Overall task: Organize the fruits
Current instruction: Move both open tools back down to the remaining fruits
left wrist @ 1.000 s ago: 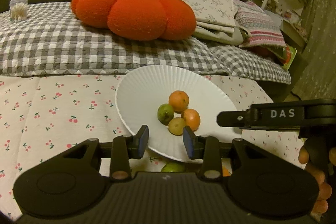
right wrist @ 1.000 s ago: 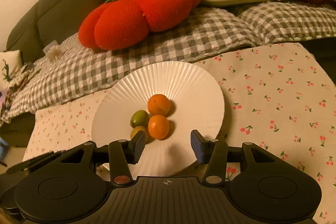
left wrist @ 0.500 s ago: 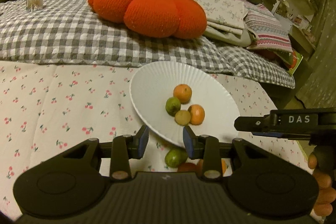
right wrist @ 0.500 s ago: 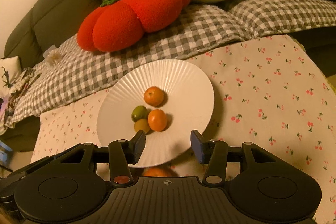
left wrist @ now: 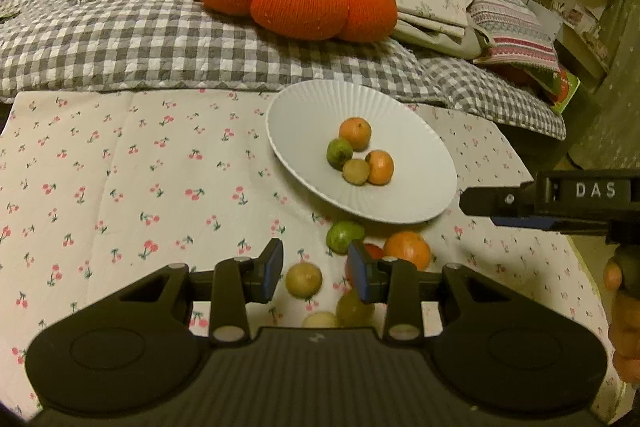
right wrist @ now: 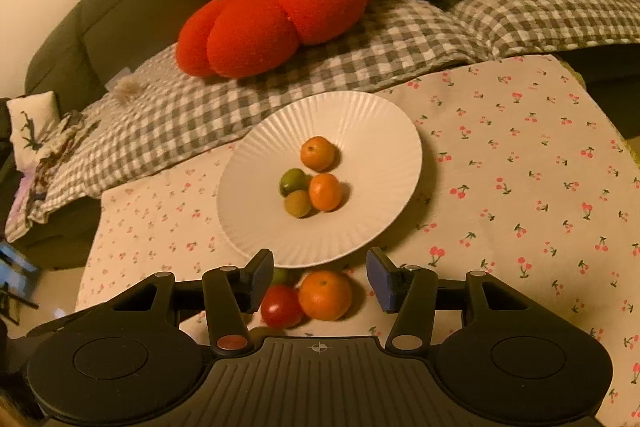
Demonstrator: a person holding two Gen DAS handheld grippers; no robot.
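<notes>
1. A lot of the loose fruit is hiding behind gripper bodies. In the left wrist view the red fruit (left wrist: pixel 374 251) is peeking out from behind the right fingertip pad, and a pale fruit (left wrist: pixel 320 319) at bottom centre is getting cut off by the housing.
2. In the right wrist view a small green fruit (right wrist: pixel 283 275) is mostly tucked under the plate's near edge, so its shape is hard to make out.
3. The left gripper (left wrist: pixel 316 273) is sitting with its fingers spread apart, holding nothing; a yellowish round fruit (left wrist: pixel 304 279) is lying between them on the cloth.
4. The right gripper (right wrist: pixel 320 281) is also hanging released and empty, with a shiny red fruit (right wrist: pixel 281 305) and a dimpled orange (right wrist: pixel 325 295) touching each other in the gap.
5. The ribbed white plate (right wrist: pixel 360 115), centre frame, is holding four fruits in a clump: two oranges (right wrist: pixel 318 153) (right wrist: pixel 325 191), a green one (right wrist: pixel 292 181) and an olive-brown one (right wrist: pixel 297 203).
6. Everything is resting on a soft cherry-print tablecloth (right wrist: pixel 520 187); a knitted tomato-shaped cushion (right wrist: pixel 276 15) is lying on the checked blanket (right wrist: pixel 400 39) up top.
</notes>
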